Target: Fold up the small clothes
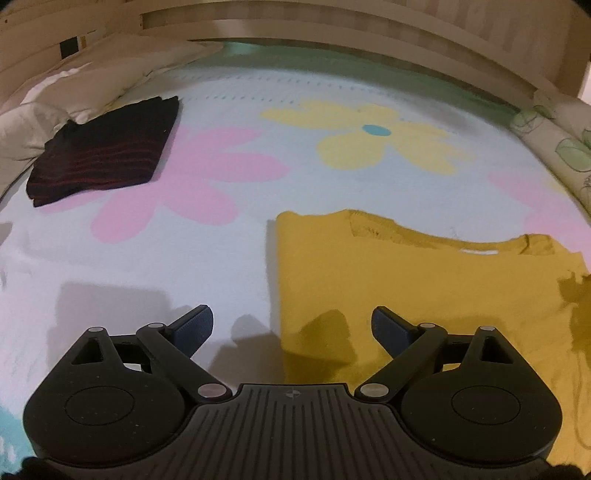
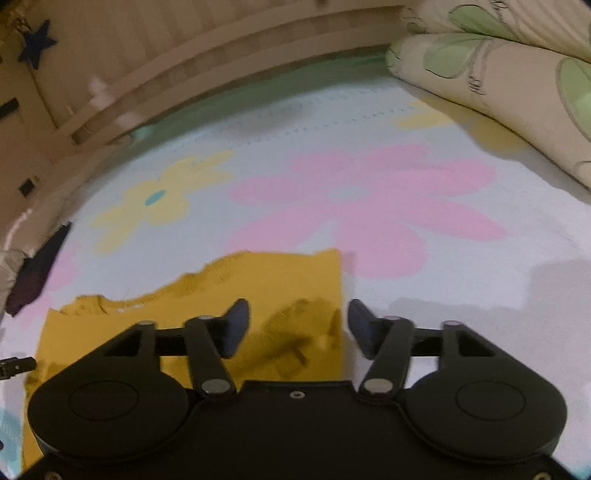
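Note:
A mustard-yellow shirt (image 1: 424, 288) lies flat on the flowered bed sheet (image 1: 229, 236), sides folded in, neckline toward the far side. My left gripper (image 1: 291, 325) is open and empty, hovering over the shirt's left edge near its lower part. In the right wrist view the same shirt (image 2: 258, 288) lies below my right gripper (image 2: 299, 325), which is open and empty over the shirt's right edge. A folded dark garment with red stripes (image 1: 107, 151) lies at the far left of the bed.
White pillows (image 1: 55, 99) lie at the far left. A rolled floral quilt (image 2: 498, 81) lies along the right side. A wooden bed frame (image 1: 332, 26) runs along the far edge. The dark garment's edge (image 2: 37, 269) shows at the left of the right wrist view.

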Tool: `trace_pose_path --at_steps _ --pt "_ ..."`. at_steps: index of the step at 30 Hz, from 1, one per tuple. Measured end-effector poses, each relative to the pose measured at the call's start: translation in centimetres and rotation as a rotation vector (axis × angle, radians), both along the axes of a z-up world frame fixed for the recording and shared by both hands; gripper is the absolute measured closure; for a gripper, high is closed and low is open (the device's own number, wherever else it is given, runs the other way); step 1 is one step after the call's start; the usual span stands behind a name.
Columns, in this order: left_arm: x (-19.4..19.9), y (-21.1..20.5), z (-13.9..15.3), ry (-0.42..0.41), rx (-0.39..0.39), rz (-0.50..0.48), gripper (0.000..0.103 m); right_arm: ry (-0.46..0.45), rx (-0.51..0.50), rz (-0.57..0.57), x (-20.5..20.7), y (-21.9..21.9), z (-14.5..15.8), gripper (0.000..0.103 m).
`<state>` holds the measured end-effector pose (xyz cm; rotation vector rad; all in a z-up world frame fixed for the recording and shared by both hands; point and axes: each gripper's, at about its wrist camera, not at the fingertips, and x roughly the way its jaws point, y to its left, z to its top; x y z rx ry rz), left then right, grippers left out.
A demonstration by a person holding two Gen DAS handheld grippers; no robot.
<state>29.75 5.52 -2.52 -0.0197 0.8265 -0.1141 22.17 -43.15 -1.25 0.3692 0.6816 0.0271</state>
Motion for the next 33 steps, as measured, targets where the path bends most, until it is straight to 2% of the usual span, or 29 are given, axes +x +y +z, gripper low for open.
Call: trace_pose_path --at_steps 4,5,6,7,9,11,13,14,15,18,20,22,25,28,30,33 --pt "0.4 -0.1 -0.3 0.003 -0.008 0.003 0.009 0.089 -0.015 0.014 1.8 0.6 -1.1 0.035" --pt "0.4 -0.2 -0.4 0.004 -0.010 0.005 0.009 0.099 -0.033 0.047 2.0 1.0 -1.2 0.051" --pt "0.5 -0.2 -0.5 0.003 -0.009 0.007 0.009 0.091 -0.065 0.059 2.3 1.4 -1.1 0.077" --pt "0.5 -0.2 -0.6 0.003 -0.008 0.008 0.009 0.064 -0.098 0.055 2.4 1.7 -0.7 0.080" --pt "0.5 -0.3 -0.8 0.005 -0.004 0.007 0.009 -0.020 -0.057 0.005 2.4 1.2 0.0 0.081" --pt "0.4 -0.4 -1.0 0.014 0.000 -0.004 0.009 -0.044 -0.034 -0.070 2.5 0.5 -0.2 0.077" --pt "0.3 -0.5 -1.2 0.019 0.006 -0.012 0.009 -0.017 -0.009 -0.102 2.7 -0.1 -0.9 0.050" --pt "0.3 -0.5 -1.2 0.019 0.007 -0.014 0.009 -0.023 0.031 -0.092 2.4 -0.7 -1.3 0.034" --pt "0.3 -0.5 -1.2 0.018 0.006 -0.015 0.009 -0.029 0.044 -0.072 2.1 -1.0 -1.3 0.037" --pt "0.3 -0.5 -1.1 0.012 0.002 -0.012 0.009 -0.019 -0.016 0.006 1.5 -1.8 -0.5 0.048" --pt "0.2 -0.6 -1.1 0.012 0.002 -0.015 0.009 -0.011 -0.034 0.056 0.8 -2.3 0.1 0.052" --pt "0.2 -0.8 -1.1 0.010 0.004 -0.016 0.009 -0.019 -0.083 0.102 -0.4 -2.1 0.7 0.052" --pt "0.3 -1.0 -1.1 0.012 0.005 -0.022 0.009 -0.028 -0.067 0.138 -1.7 -2.1 0.9 0.052" --pt "0.3 -1.2 -1.1 0.014 0.003 -0.026 0.009 -0.011 -0.067 0.166 -1.6 -1.6 0.0 0.052" --pt "0.3 -1.3 -1.1 0.013 0.003 -0.028 0.009 0.020 -0.114 0.194 -1.2 -0.7 -0.7 0.052" --pt "0.4 -1.2 -1.2 0.013 0.006 -0.026 0.009 0.031 -0.120 0.222 -0.9 0.1 -1.6 0.052"
